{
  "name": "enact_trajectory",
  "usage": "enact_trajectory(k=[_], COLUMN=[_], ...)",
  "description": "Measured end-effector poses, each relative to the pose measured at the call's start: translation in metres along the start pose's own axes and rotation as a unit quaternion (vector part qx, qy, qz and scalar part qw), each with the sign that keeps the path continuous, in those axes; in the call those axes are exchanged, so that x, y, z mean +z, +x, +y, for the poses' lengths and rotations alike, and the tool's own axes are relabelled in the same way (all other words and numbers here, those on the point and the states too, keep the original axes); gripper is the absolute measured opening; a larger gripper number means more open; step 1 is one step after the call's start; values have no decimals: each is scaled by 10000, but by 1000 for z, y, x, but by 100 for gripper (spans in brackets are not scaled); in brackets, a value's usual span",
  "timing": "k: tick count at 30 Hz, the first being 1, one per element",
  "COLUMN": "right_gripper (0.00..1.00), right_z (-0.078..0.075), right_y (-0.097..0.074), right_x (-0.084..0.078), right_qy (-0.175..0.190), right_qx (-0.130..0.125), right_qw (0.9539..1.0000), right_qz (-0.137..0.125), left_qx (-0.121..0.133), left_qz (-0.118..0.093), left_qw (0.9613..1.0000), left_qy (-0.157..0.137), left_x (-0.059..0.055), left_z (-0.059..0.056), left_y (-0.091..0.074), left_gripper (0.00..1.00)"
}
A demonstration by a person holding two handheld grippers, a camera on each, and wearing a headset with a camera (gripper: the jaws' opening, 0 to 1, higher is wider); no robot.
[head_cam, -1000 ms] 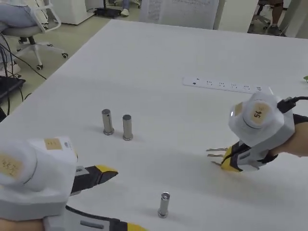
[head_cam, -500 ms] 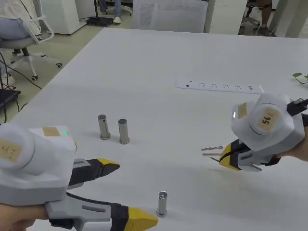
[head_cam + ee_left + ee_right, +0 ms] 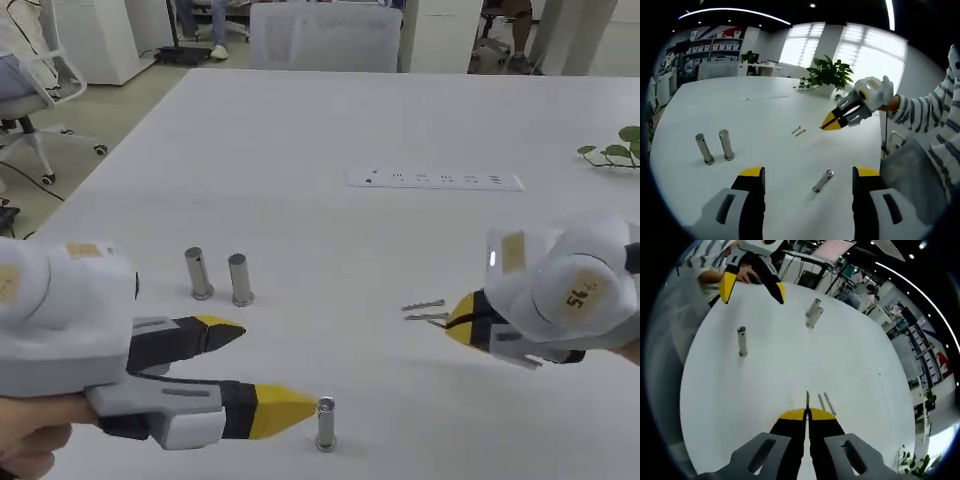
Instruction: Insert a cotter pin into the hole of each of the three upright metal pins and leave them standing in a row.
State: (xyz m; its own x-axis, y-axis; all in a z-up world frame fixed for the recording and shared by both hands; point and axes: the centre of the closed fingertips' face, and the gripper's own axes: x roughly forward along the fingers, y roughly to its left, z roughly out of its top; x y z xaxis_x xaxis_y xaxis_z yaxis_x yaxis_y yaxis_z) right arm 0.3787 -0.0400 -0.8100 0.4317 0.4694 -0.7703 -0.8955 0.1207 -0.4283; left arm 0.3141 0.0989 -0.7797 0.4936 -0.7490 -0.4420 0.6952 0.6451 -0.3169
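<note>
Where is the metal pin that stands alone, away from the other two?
In the head view the lone pin stands at bottom centre, just ahead of the open left gripper, nearer the person than the other two pins.

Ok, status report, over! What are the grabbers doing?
Left gripper open, by the lone metal pin. Right gripper shut on a cotter pin. Two cotter pins lie on table. Nothing blocking.
</note>
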Motion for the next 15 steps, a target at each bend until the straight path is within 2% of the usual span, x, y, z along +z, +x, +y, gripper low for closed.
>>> enact_trajectory(k=[5, 8, 11, 15], right_gripper=[2, 2, 2, 2], right_z=[1, 5, 9, 12], right_y=[-7, -12, -15, -16], right_x=[13, 20, 25, 28], right_qy=[-218, -271, -347, -389], right_qx=[-195, -257, -329, -438], right_qw=[9993, 9986, 9977, 9967], right_qz=[-249, -386, -484, -566], left_qx=[-55, -92, -179, -325], left_qz=[-67, -115, -173, -165], left_qw=[9998, 9999, 9997, 9993], left_qy=[-152, -51, -86, -17], left_x=[10, 15, 21, 26], left_z=[0, -3, -8, -17], left_y=[4, 9, 15, 24], left_gripper=[63, 61, 60, 49])
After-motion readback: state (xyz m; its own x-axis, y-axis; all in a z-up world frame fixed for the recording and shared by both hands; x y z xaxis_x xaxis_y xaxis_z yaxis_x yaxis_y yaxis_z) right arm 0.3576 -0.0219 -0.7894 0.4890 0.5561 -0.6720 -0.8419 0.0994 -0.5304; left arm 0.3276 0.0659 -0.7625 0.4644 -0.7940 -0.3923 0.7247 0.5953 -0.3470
